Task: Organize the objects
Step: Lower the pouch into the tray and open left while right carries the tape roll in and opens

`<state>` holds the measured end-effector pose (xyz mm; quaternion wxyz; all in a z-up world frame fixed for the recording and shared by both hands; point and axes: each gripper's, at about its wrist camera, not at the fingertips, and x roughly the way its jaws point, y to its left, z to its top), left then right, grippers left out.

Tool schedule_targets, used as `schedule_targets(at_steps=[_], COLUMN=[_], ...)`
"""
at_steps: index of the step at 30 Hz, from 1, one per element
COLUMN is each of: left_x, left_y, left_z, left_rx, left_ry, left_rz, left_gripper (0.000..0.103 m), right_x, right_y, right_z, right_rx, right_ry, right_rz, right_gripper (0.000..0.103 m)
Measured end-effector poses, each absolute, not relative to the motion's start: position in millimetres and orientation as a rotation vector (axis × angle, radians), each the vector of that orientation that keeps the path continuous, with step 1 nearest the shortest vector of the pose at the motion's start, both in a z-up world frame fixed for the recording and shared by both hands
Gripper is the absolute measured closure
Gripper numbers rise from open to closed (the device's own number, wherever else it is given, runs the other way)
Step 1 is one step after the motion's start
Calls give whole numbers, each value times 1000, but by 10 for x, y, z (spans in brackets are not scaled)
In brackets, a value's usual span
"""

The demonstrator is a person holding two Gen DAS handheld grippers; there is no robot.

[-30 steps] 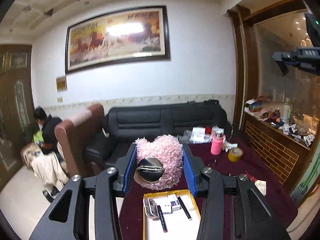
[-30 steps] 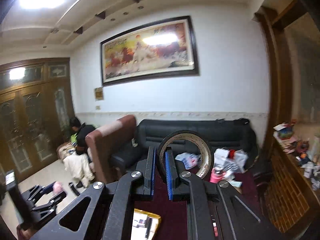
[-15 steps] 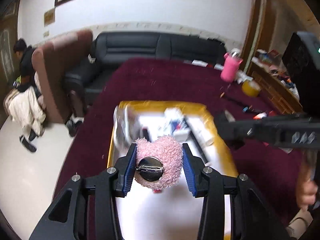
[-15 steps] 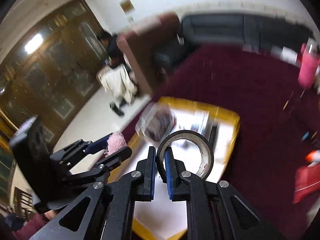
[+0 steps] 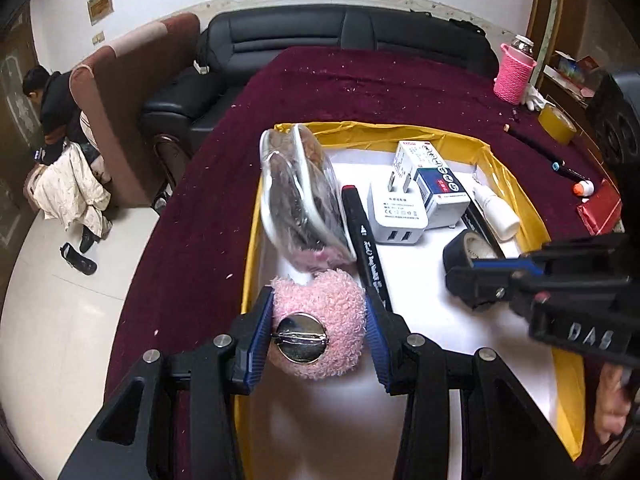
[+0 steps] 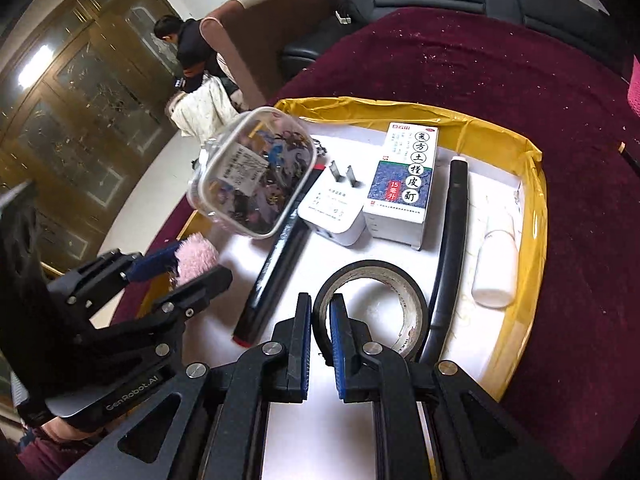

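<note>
Left gripper [image 5: 319, 330] is clamped on a fluffy pink heart-shaped brooch with a round metal pin back [image 5: 318, 322], right gripper [image 6: 320, 326] is pinched shut on the wall of a black electrical tape roll [image 6: 370, 306]; both have been brought down from room height and are now held low over the yellow-rimmed white tray [image 6: 536, 208], so release is judged next. Counted in the tray: one clear plastic box of trinkets [image 6: 254, 172], two black markers, one white charger plug [image 6: 334, 216], one medicine carton [image 6: 404, 178], one white bottle [image 6: 494, 264].
</note>
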<state>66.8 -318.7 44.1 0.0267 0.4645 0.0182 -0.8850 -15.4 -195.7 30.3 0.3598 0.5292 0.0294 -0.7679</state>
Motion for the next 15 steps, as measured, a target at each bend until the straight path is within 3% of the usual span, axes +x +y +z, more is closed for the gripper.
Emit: schedule_targets(at_steps=[11, 15], left_x=[423, 532], left_y=[-3169, -3226], left_z=[375, 505], left_rx=[1461, 1408], left_ry=[113, 166], left_rz=[-2706, -2741], left_gripper=[49, 31], right_x=[-337, -359], right_y=[-2016, -2030], right_z=[237, 204], right_rx=[1372, 1376], right_ry=[72, 72], right_rz=[-2003, -1995], right_gripper=[92, 90])
